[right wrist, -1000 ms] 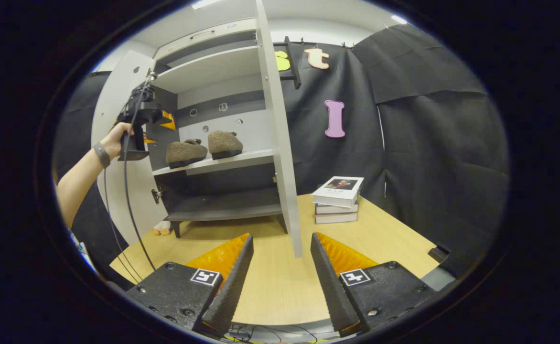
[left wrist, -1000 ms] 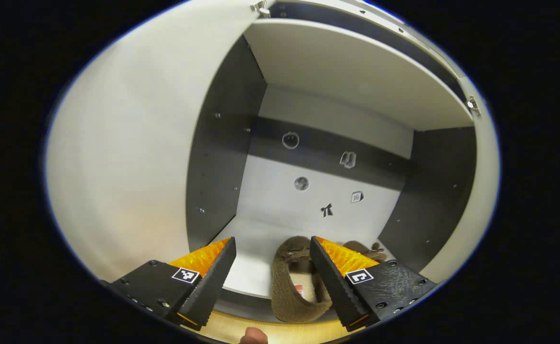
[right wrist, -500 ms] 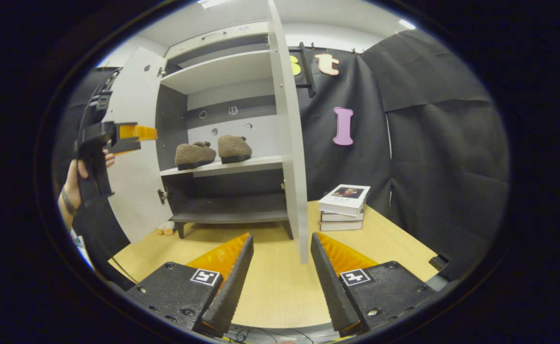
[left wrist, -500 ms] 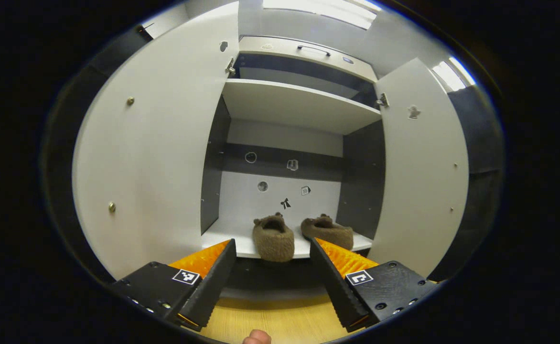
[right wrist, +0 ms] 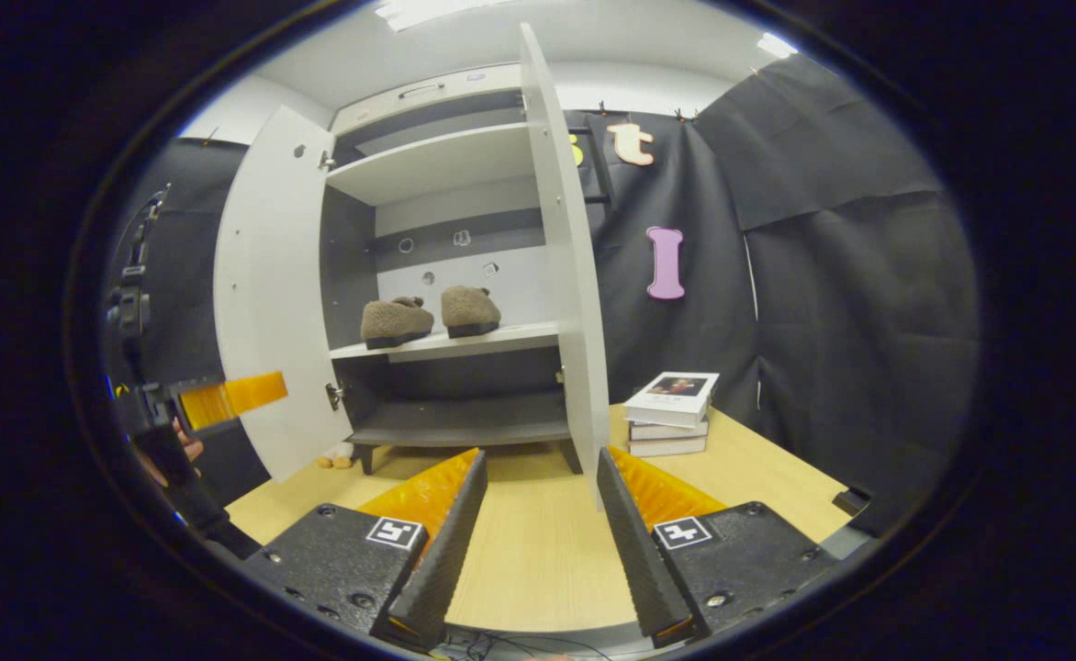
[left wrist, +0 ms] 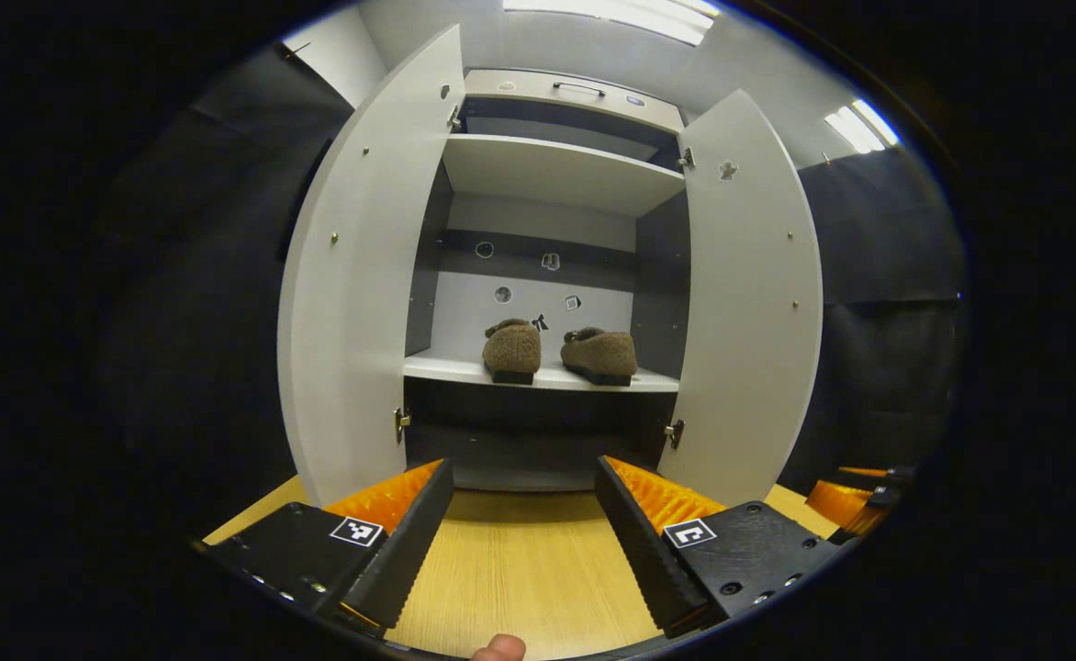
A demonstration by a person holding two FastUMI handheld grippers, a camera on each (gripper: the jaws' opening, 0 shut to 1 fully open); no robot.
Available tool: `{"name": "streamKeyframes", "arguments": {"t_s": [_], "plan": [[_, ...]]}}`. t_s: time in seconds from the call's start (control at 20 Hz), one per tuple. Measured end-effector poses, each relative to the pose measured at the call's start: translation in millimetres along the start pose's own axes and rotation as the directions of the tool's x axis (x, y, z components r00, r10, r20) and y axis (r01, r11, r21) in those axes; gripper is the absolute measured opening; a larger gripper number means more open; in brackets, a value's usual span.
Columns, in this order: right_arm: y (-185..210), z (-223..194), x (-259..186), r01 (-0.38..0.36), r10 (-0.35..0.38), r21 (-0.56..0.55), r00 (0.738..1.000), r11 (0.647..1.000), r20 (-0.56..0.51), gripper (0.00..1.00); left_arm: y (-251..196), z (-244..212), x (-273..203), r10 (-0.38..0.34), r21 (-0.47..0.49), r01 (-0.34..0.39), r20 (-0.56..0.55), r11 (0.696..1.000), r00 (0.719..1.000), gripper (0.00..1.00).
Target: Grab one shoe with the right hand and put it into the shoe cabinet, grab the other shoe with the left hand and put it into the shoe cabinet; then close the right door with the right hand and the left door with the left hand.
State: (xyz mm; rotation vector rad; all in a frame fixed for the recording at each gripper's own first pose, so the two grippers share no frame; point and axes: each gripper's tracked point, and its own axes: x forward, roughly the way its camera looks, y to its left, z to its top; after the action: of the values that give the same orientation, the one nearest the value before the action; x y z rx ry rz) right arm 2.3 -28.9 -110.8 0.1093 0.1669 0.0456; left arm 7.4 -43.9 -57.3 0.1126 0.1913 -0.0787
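Status: both shoes are stowed. In the left gripper view the left shoe (left wrist: 511, 349) and the right shoe (left wrist: 599, 353) sit side by side on the middle shelf (left wrist: 446, 369) of the shoe cabinet (left wrist: 561, 174), apart from each other and near the shelf's front edge. The right gripper view confirms the pair on that shelf, seen from an angle.

Left gripper (left wrist: 524, 528): fingers spread, nothing between them, pointing at the cabinet's lower front over the wooden table (left wrist: 520, 578). It also appears at the left edge of the right gripper view (right wrist: 226, 397), held in a hand, away from the cabinet.

Right gripper (right wrist: 540, 528): fingers spread, nothing held, over the table with the edge of the right door (right wrist: 567, 275) just ahead of it. A stack of books (right wrist: 671, 413) lies on the table beyond that door, clear of its swing as far as can be judged.

Doors: the left door (left wrist: 354, 275) and the right door both stand wide open, hinged outward.

Assessment: placing steps look complete; both door closings are not yet done. Next by task order is the right door, with the right gripper; it appears nearly in line with that door's free edge, not yet touching
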Motion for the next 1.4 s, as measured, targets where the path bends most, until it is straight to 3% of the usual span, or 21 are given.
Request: {"name": "streamKeyframes", "arguments": {"t_s": [0.2,0.55,0.8,1.15,1.4], "plan": [[-8,35,-4,0.016,-0.014,-0.032,0.999,0.999,0.043,0.78,-6,-13,-18,-0.04,-0.037,0.038,-0.028,0.999,0.999,0.95],[-55,162,11,0.049,-0.033,-0.094,0.984,0.994,0.173,0.82,24,8,-25,0.06,-0.053,-0.058,0.039,0.997,0.997,0.95],[-85,235,34,0.1,-0.061,-0.137,0.962,0.986,0.266,0.9,17,15,-31,0.056,-0.086,-0.051,0.05,0.995,0.997,0.95],[-124,270,91,0.166,-0.146,-0.06,0.956,0.984,0.255,0.95,24,23,-37,0.07,-0.107,-0.063,0.061,0.992,0.996,0.95],[-126,270,112,0.162,-0.145,-0.061,0.964,0.985,0.222,0.95,27,19,-35,0.071,-0.133,-0.065,0.036,0.989,0.997,0.95]]}}
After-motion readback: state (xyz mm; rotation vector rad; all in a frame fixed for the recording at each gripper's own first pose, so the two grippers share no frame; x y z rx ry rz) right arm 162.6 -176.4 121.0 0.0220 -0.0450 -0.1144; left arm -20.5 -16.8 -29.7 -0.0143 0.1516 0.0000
